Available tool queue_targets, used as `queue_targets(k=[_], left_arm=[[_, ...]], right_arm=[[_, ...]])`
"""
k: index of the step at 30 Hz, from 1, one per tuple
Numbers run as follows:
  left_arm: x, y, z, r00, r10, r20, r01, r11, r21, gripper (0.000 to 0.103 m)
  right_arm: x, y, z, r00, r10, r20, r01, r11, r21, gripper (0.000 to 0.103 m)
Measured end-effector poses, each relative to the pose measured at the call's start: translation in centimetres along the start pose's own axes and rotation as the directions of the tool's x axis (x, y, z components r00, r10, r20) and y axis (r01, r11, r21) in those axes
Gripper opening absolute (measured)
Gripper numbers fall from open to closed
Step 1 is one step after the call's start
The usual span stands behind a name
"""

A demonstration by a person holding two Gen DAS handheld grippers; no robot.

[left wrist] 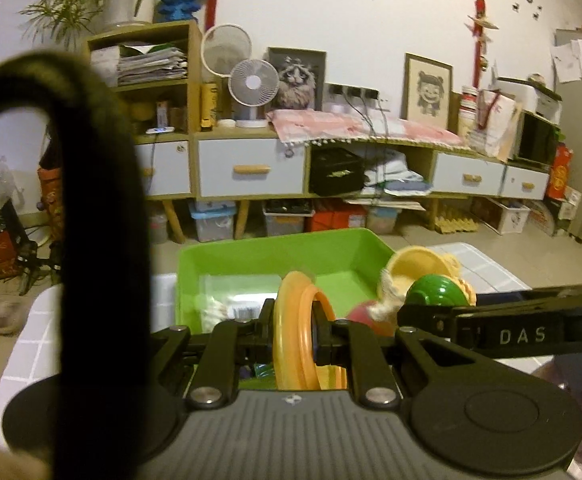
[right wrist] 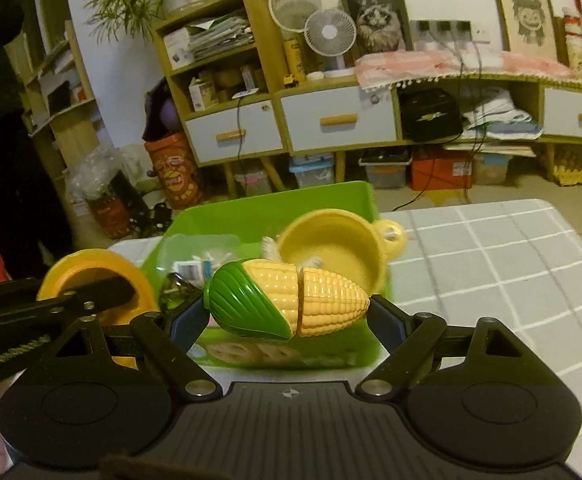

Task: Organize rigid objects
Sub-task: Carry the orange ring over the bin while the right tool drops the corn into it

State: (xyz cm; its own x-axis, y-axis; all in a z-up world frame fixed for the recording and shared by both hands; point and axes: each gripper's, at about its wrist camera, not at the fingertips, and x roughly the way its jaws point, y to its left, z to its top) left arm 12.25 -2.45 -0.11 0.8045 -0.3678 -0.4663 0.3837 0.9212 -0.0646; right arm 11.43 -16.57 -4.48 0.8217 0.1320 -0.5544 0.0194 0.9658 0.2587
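Two grippers work over a green bin [right wrist: 323,200] that stands at the far left of a white checked tabletop [right wrist: 491,260]. The right gripper [right wrist: 287,316] clamps a toy corn [right wrist: 287,298] end to end: its green husk end sits against the left pad, its yellow tip against the right pad, and the cob lies crosswise above the bin's near wall. The left gripper [left wrist: 294,332] is pinched narrow on a yellow ring [left wrist: 291,328], which stands on edge between its fingers, just over the bin's near rim.

Inside the bin a yellow toy pot [right wrist: 331,248] lies tilted at the right side, its mouth toward the cameras, close against the right wall. A clear bag of small white items [left wrist: 227,304] lies on the bin floor at the left. The middle of the bin floor is bare green. To the right of the bin the tabletop runs open to its right edge; to the left only a narrow strip of table shows before the floor.

The right wrist view shows both halves of the corn, with a seam between them, and the left gripper with its ring at the left. The left wrist view shows only the corn's green end [left wrist: 437,292], beside the pot, and a red rounded object [left wrist: 361,316] below it whose kind cannot be told. A dark strap [left wrist: 91,200] blocks that view's left part.
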Motion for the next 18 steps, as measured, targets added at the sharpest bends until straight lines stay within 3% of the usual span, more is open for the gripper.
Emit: queue_targets(k=[11,18], left_arm=[[4.1,2.4,0.7,0.998,0.062,-0.003,-0.062,0.989,-0.135,0.000],[5.9,2.7,0.1,0.997,0.066,-0.026,-0.069,0.985,-0.155,0.000]], right_arm=[[5.3,0.4,0.7,0.999,0.011,-0.049,-0.004,0.991,0.135,0.086],[6.1,0.2,0.3,0.998,0.008,-0.064,0.002,0.988,0.157,0.086]])
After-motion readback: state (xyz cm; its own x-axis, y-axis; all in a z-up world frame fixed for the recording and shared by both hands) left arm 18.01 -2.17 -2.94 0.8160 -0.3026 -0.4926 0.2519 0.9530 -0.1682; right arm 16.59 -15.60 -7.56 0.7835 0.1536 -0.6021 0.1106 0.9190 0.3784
